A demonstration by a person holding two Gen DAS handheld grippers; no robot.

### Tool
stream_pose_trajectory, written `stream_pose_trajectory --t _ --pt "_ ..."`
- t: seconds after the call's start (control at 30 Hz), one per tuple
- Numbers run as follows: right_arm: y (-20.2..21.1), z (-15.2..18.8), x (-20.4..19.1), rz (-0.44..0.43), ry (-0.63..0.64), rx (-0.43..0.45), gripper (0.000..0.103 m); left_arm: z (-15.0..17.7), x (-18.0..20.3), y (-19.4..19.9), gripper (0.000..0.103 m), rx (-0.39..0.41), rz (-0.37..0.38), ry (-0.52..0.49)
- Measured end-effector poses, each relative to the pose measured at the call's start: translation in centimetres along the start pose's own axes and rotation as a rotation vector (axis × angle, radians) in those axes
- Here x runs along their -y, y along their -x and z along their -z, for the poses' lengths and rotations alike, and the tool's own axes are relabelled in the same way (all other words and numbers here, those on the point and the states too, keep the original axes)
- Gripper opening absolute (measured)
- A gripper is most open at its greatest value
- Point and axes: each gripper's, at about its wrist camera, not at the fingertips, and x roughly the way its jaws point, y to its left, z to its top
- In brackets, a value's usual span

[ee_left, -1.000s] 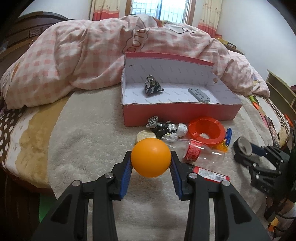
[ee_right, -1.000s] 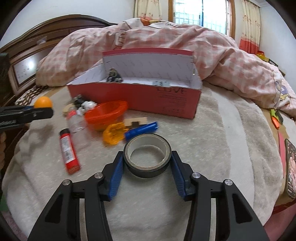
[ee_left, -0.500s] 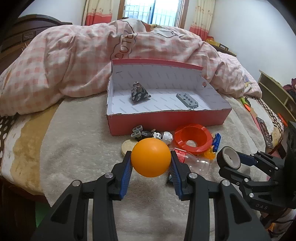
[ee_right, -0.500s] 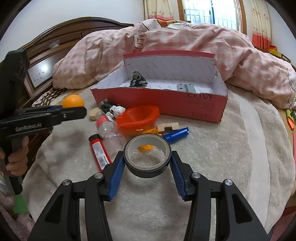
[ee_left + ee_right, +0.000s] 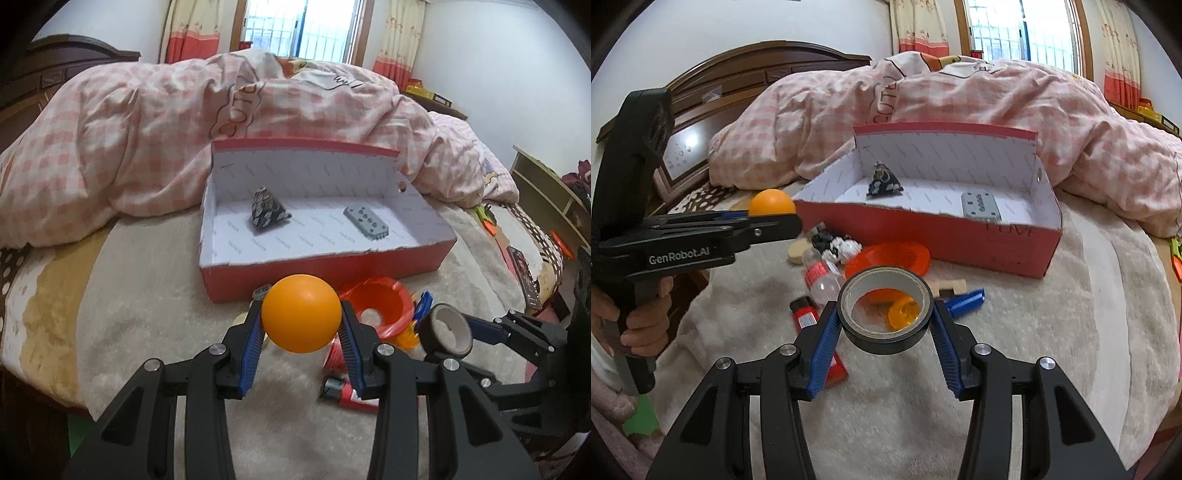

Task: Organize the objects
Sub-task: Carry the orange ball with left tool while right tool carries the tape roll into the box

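Left gripper [image 5: 301,325]: blue pads pinch an orange ball [image 5: 301,313] from both sides, held above the blanket in front of the box's near wall; in the right wrist view it shows from the side [image 5: 775,221], gripped by the person's hand [image 5: 642,317].
Right gripper [image 5: 884,325]: clamps a roll of black tape [image 5: 884,308] between its 2 pads, ring opening facing the camera; in the left wrist view the roll [image 5: 447,330] sits low right, beside the ball.
Red box [image 5: 332,266]: open, white inside, on the beige blanket [image 5: 1052,332], with the pink checked quilt [image 5: 129,140] behind it.
Inside the box: 1 dark patterned pyramid-shaped object [image 5: 266,210] toward the left, 1 grey flat piece with holes [image 5: 366,221] toward the right, well apart.
Loose items before the box: orange-red bowl [image 5: 888,258], small clear bottle [image 5: 822,277], red lighter-like tube [image 5: 812,328], blue piece [image 5: 966,301], orange translucent disc [image 5: 905,312], wooden block [image 5: 949,285], round beige disc [image 5: 797,251], small black-and-white figures [image 5: 834,245].
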Motion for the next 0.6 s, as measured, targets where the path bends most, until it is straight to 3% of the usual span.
stream_pose_trajectory --t 0.6 --pt "0.0 -3.4 1.3 0.020 -0.008 0.054 0.050 -3.9 1.7 -1.5 0.039 0.051 0.018 -0.028"
